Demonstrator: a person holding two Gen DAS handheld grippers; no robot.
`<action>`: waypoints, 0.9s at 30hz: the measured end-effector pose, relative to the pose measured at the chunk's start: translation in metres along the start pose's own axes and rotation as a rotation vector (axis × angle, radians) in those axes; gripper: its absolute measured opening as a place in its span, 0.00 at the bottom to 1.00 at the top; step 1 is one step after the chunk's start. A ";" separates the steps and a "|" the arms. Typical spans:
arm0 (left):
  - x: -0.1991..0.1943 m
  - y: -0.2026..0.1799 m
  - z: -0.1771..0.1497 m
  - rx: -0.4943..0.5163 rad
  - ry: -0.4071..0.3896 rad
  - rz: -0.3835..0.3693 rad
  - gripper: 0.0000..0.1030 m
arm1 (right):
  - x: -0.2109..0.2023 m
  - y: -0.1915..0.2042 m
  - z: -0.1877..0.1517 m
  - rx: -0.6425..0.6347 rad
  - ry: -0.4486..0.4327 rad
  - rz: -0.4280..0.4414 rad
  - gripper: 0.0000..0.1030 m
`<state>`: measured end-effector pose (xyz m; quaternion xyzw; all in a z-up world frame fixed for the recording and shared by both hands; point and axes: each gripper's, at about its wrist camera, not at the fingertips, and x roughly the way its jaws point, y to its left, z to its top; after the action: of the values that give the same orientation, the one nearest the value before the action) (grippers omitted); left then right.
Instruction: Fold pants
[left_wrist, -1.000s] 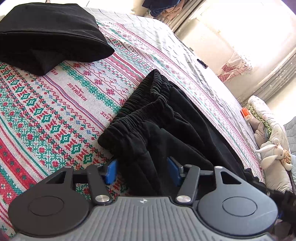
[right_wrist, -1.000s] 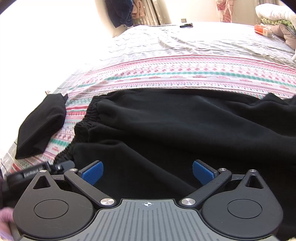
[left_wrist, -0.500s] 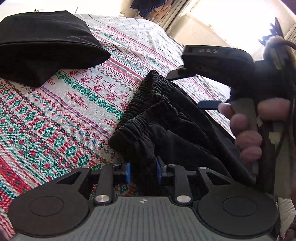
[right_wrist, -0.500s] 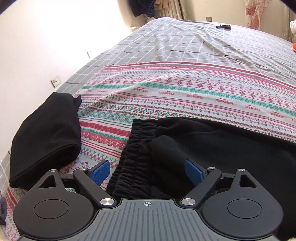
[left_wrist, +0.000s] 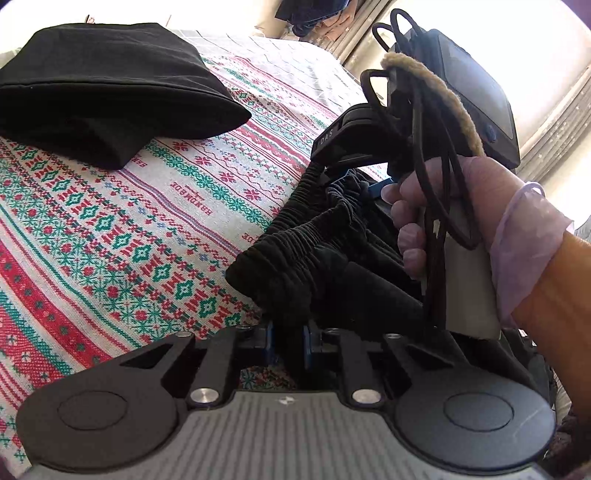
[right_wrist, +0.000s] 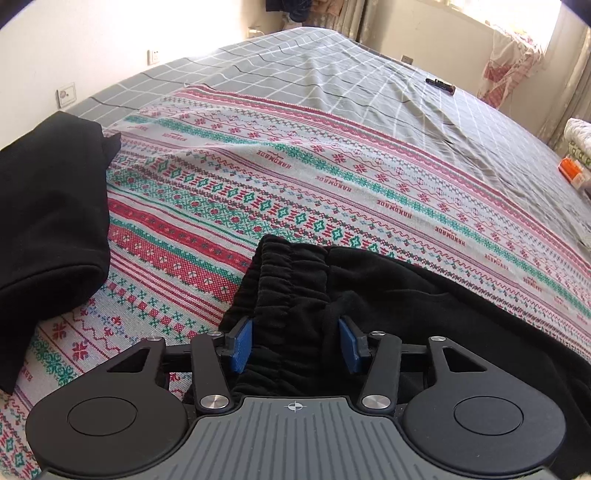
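My left gripper (left_wrist: 287, 341) has its jaws clamped on a corner of the black pants (left_wrist: 295, 258), right at the gathered elastic waistband. My right gripper (right_wrist: 294, 341) sits with its jaws apart, the ribbed waistband (right_wrist: 291, 280) bunched between the blue pads (right_wrist: 242, 343) without being pinched. The pants lie crumpled on the patterned blanket (right_wrist: 332, 177), trailing off right of the jaws. Left of both jaws rests a folded black garment (left_wrist: 103, 96). Farther out spreads the grey checked bed sheet (right_wrist: 332, 81).
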<state>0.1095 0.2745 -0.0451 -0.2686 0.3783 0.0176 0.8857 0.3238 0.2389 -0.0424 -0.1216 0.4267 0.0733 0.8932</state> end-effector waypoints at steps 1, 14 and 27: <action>-0.003 0.001 0.000 0.000 -0.007 -0.001 0.43 | -0.002 0.001 0.001 0.000 -0.007 0.002 0.46; -0.030 0.010 0.012 -0.045 -0.144 0.111 0.41 | -0.018 0.021 0.029 0.011 -0.036 0.074 0.07; -0.006 0.008 0.016 -0.052 -0.015 0.171 0.77 | -0.049 -0.014 -0.004 0.021 -0.058 0.142 0.62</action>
<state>0.1137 0.2903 -0.0362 -0.2581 0.3928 0.1051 0.8764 0.2932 0.2230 -0.0042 -0.0795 0.4092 0.1357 0.8988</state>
